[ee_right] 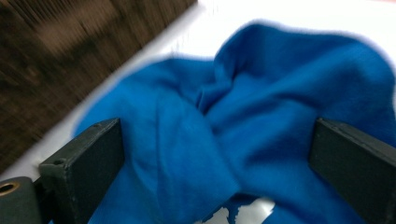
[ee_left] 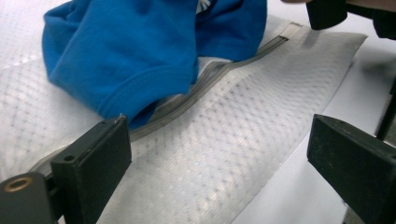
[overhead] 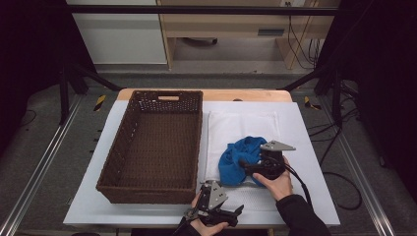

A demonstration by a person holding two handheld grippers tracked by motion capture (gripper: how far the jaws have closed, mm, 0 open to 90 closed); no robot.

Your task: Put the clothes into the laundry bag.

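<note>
High view: brown basket (overhead: pixel 156 142) beside blue cloth (overhead: pixel 241 158); left gripper view: mesh bag's zipper (ee_left: pixel 187 100); both tongs spread, ungripping.

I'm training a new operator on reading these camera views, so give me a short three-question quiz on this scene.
1. True or false: the blue garment lies inside the wicker basket.
2. What does the garment rest on? A) a white mesh bag with a zipper B) bare wood C) a plate
3. Fill in: the fingers of the right gripper stand ____ with blue cloth between them.

Key:
1. False; it lies to the right of the basket.
2. A; the mesh bag shows its zipper in the left gripper view, ahead of the open left gripper.
3. open.
</note>
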